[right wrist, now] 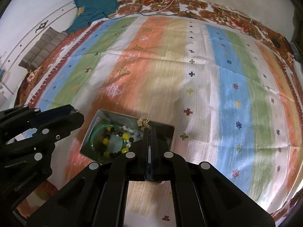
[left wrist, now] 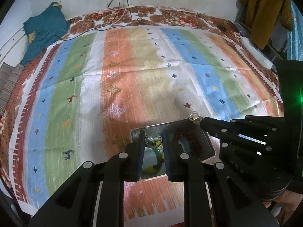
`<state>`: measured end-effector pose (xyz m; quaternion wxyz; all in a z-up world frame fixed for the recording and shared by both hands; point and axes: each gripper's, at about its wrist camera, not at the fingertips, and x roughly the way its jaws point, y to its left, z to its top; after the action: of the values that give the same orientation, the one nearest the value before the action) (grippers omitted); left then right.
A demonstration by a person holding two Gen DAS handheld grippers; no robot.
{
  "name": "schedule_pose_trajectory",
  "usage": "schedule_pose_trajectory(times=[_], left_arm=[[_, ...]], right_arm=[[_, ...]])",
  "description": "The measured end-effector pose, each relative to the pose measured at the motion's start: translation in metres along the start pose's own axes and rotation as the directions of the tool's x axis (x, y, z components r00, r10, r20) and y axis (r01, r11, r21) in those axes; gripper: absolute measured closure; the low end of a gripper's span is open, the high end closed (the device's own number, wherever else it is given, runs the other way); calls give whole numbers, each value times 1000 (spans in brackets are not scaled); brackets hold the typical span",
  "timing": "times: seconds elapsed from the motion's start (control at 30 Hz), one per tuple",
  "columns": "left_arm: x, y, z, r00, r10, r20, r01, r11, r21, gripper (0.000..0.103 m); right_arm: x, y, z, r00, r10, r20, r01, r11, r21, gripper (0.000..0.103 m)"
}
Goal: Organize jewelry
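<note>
Left gripper (left wrist: pixel 153 141) clamps a clear glass bead (left wrist: pixel 153 141) between its blue pads, held over the metal tray (right wrist: pixel 115 116). Right gripper (right wrist: pixel 149 132) is pinched tight on a small gold wire piece (right wrist: pixel 144 124) at its fingertips, above the tray's far edge. In the tray: green bangle (right wrist: pixel 94 132), yellow-and-black bead bracelet (right wrist: pixel 113 141). Tray sits near the striped mat's (left wrist: pixel 132 71) near edge. Teal cloth (left wrist: pixel 44 28) at the far left corner.
</note>
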<state>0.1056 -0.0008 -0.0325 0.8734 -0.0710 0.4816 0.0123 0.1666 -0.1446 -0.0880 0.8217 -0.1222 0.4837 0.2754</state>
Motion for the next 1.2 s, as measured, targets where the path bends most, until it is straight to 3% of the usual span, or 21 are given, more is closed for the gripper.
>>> schedule_pose_trajectory(times=[0.13, 0.23, 0.5, 0.57, 0.63, 0.97, 1.1, 1.2], left_arm=[[0, 1, -1, 1000, -4, -7, 4, 1000, -10, 85], [2, 7, -2, 998, -60, -28, 58, 996, -66, 82], [-3, 8, -5, 1000, -11, -15, 10, 998, -66, 75], [-5, 8, -7, 1000, -9, -11, 8, 998, -64, 73], [-9, 9, -9, 1000, -8, -4, 8, 998, -68, 73], [-23, 16, -19, 1000, -14, 22, 16, 996, -89, 70], [-27, 16, -26, 1000, -12, 19, 13, 996, -83, 70], [-32, 14, -30, 999, -15, 32, 17, 997, -72, 58]], right_arm=[[-4, 0, -5, 1000, 21, -5, -21, 1000, 10, 100], [-8, 0, -6, 1000, 20, 0, -20, 1000, 16, 100], [-5, -2, -11, 999, -3, -32, 3, 1000, 17, 100], [-4, -2, -11, 999, 1, -34, 0, 1000, 14, 94], [-4, -1, -11, 1000, 6, -29, -6, 1000, 11, 65], [-8, -5, -13, 1000, 14, -25, -13, 999, 36, 63], [-16, -7, -20, 1000, -15, -11, 15, 999, 37, 55], [-26, -7, -25, 1000, -21, 11, 21, 999, 28, 50]])
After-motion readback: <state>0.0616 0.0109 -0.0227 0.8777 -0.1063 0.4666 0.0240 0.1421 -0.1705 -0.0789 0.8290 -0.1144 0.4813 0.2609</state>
